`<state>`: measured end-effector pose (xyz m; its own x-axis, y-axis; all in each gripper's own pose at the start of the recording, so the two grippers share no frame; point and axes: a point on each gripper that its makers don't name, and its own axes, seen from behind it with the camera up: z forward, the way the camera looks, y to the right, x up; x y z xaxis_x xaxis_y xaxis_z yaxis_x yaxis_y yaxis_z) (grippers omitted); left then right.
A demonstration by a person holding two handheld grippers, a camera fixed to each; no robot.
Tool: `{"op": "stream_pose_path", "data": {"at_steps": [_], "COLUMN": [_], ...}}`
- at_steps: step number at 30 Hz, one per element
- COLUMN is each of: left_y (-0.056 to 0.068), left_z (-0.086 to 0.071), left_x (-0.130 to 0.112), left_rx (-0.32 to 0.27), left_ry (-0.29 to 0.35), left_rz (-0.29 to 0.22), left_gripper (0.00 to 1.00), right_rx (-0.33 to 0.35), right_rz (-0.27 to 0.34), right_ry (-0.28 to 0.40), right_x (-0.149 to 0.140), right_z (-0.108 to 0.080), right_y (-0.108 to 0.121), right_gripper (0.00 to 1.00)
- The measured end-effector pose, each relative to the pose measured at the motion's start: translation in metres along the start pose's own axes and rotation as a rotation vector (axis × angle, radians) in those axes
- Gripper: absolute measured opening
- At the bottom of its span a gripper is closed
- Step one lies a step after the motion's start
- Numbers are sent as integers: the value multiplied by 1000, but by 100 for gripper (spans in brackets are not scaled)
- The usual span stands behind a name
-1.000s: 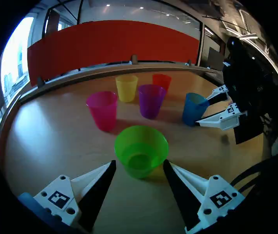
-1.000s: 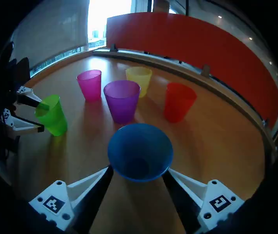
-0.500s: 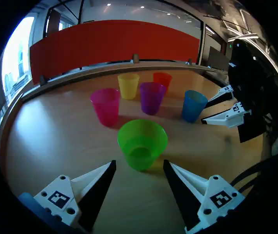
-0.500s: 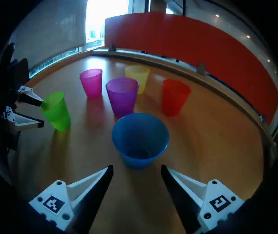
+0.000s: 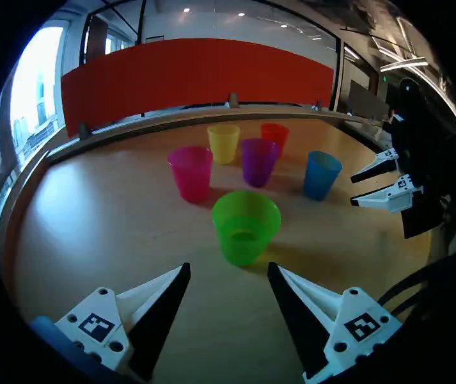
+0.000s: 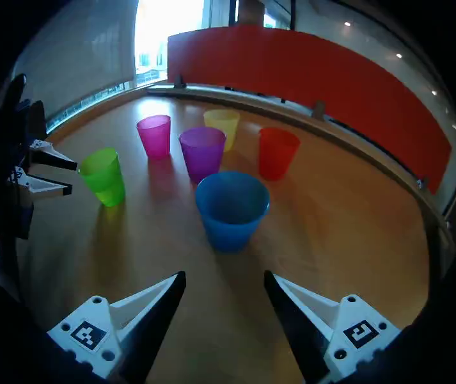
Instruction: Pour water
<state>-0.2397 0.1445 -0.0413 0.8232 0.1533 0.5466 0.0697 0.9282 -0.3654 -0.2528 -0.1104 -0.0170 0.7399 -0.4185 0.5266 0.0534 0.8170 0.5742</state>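
green cup (image 5: 245, 227), blue cup (image 6: 231, 211), contents unclear

A pale wooden table (image 5: 100, 211) runs to a long red screen (image 5: 196, 70) at its far edge, a bright window (image 5: 29, 109) beside it, ceiling lights (image 5: 240, 14) above.

Cups clog the middle of the table (image 5: 87, 211): pink cup (image 5: 191, 173), yellow cup (image 5: 223, 142), purple cup (image 5: 258, 160) and red cup (image 5: 274, 134) bunch up toward the far edge by the red partition (image 5: 196, 70), with only tight gaps between. The green cup (image 5: 245, 225) and blue cup (image 5: 322, 174) stand apart out front, each with bare wood on its near side, and there's a wide bare stretch along the window-side edge.
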Motion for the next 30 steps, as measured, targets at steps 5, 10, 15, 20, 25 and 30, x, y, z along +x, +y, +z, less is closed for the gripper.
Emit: {"op": "stream_pose_path", "data": {"at_steps": [5, 10, 15, 20, 25, 30], "left_y": [-10, -23, -39, -55, -69, -80], "left_z": [-13, -25, -37, -47, -55, -60], "left_x": [0, 1, 4, 10, 15, 21], "left_rx": [34, 80, 127, 173, 206, 229], "left_ry": [14, 34, 58, 89, 113, 137], "left_rz": [-25, -59, -95, -133, -168, -178], "left_gripper": [89, 89, 90, 90, 90, 89], "right_rx": [-27, -63, -117, -186, -242, -308], "right_rz": [26, 68, 118, 174, 207, 228], "right_ry": [25, 64, 104, 158, 216, 300], "right_x": [2, 7, 13, 20, 27, 42], "right_z": [-14, -29, -44, -59, -73, -91], "right_y": [0, 3, 13, 31, 44, 58], "right_gripper": [94, 95, 94, 94, 94, 94]}}
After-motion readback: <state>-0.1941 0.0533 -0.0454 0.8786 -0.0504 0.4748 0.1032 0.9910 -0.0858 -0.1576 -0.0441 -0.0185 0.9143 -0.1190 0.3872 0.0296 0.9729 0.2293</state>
